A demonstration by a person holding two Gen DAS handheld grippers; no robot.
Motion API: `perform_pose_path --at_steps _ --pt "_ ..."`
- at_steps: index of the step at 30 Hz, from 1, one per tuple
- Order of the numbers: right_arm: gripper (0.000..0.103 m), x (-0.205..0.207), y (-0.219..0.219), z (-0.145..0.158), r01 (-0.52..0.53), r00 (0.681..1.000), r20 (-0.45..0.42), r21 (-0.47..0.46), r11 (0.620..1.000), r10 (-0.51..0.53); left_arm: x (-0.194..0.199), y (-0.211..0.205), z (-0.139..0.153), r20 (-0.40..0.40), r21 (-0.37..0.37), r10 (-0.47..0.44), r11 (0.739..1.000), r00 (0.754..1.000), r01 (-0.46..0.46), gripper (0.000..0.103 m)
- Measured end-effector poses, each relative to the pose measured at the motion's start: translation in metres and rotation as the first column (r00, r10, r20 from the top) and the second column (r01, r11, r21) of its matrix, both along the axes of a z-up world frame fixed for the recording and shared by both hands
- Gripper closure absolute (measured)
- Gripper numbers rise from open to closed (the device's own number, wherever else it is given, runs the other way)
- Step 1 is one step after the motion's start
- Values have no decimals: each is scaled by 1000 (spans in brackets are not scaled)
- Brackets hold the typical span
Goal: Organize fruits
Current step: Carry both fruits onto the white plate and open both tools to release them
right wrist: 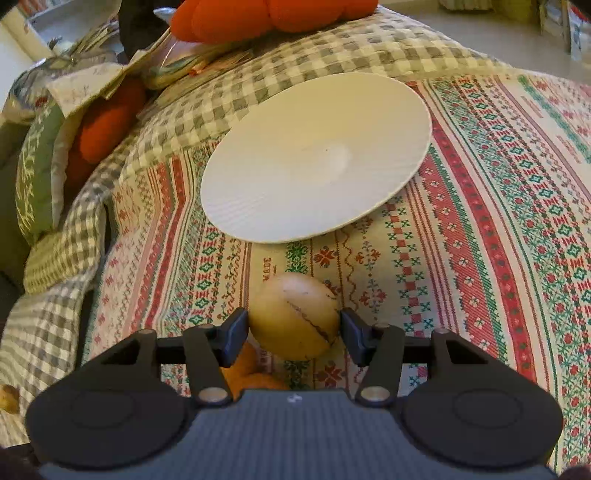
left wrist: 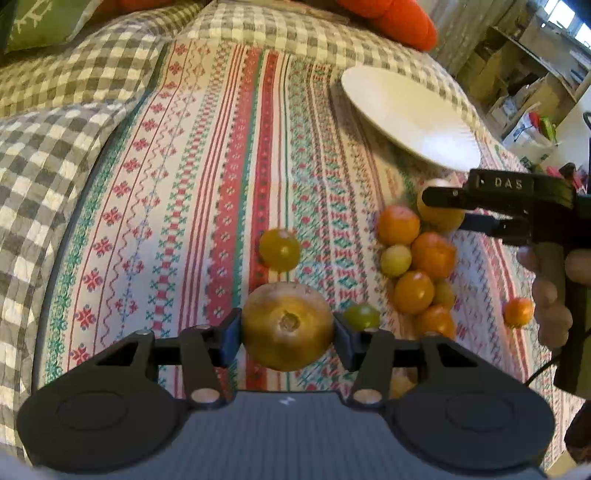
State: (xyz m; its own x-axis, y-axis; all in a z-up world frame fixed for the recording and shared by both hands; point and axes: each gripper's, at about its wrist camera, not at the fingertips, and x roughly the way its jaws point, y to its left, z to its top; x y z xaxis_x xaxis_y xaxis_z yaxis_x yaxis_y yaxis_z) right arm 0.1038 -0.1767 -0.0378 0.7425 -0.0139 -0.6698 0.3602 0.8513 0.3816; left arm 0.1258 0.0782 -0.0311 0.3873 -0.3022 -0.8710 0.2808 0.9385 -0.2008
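Observation:
My left gripper [left wrist: 287,334] is shut on a golden-brown round fruit [left wrist: 287,328], with a pad pressed on each side, just above the striped patterned cloth [left wrist: 221,184]. In the right wrist view my right gripper [right wrist: 293,328] is shut on a pale yellow oval fruit [right wrist: 295,315] with a dark seam. The left wrist view shows that same gripper [left wrist: 448,208] and fruit [left wrist: 439,218] at the top of a pile of several small oranges [left wrist: 424,266]. Loose yellow-green fruits [left wrist: 279,249] lie nearby. An empty white plate [right wrist: 314,155] sits beyond.
A person's hand [left wrist: 550,295] grips the right handle, with a lone orange [left wrist: 519,312] beside it. A checked blanket [left wrist: 55,147] edges the cloth. An orange cushion [right wrist: 266,14] and a green pillow [right wrist: 33,177] lie at the back. Shelves [left wrist: 524,74] stand far right.

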Motion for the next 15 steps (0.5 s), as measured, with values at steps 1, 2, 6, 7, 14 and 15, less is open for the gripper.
perform_pose_path --at_steps 1,2,6,7,14,15 --pt "53 -2 -2 1 3 1000 3 10 1000 -3 0 -1 1 7 -2 1 1000 1000 -1 72" --pt "53 -4 -4 3 8 1000 6 20 1000 -8 1 -3 3 13 -4 4 1000 1000 -4 72" --pt "53 -11 -13 12 25 999 33 56 998 -27 8 -10 9 38 -23 19 1000 999 -18 72" --pt "53 -13 -15 14 30 999 40 58 998 -32 11 -13 11 49 -31 23 999 999 -21 72" --pt "53 -18 -36 31 61 993 100 90 994 -70 36 -38 27 105 -119 44 992 994 -32 72" --pt "53 -18 -41 33 67 991 109 94 993 -77 44 -46 31 122 -112 33 993 992 -19 72"
